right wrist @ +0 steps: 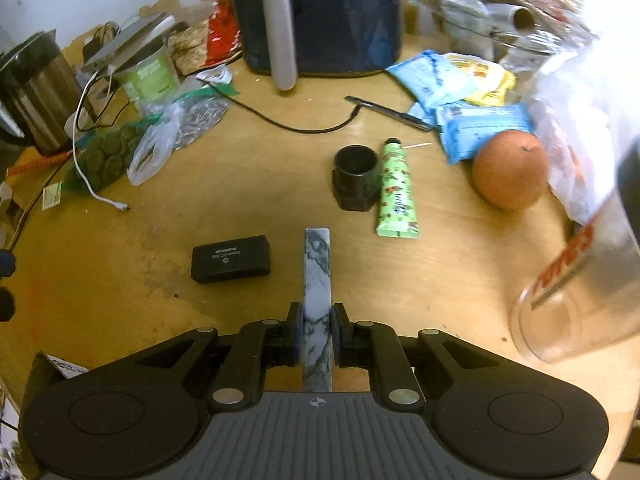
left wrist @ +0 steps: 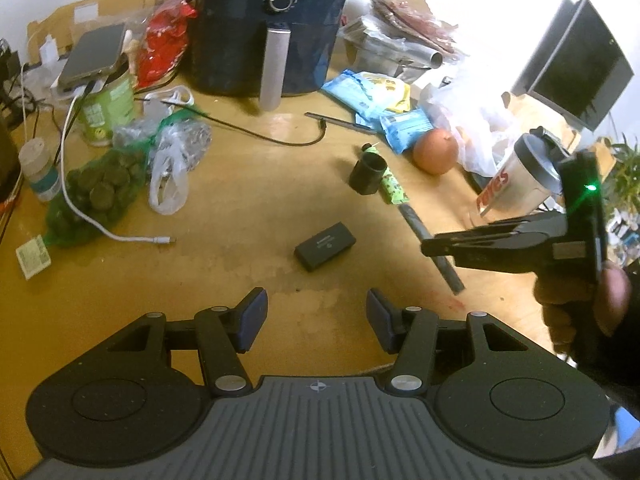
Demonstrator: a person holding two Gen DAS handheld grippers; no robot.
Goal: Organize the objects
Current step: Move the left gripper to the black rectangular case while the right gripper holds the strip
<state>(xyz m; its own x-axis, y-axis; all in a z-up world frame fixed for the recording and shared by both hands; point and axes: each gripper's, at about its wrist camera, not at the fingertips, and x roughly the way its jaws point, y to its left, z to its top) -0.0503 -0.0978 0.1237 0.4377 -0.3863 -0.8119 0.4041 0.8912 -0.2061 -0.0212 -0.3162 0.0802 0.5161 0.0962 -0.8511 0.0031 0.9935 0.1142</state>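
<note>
Mid-carry: right gripper [right wrist: 316, 334] clenched on marble bar [right wrist: 317, 276]; left gripper [left wrist: 316, 320] released, empty. Next: choosing a clear table [right wrist: 440, 264] spot.

Your right gripper [right wrist: 316, 334] points steeply down, its jaws clamped tight on a flat marbled bar [right wrist: 317, 276] that sticks out ahead of the fingertips. Your left gripper [left wrist: 316, 318] tilts downward too, jaws parted and empty.

Right of the tongs [right wrist: 316, 332], the cup [right wrist: 576, 292] is blurred and cut off by the edge. The air fryer [right wrist: 320, 16], far beyond them, loses its top.
</note>
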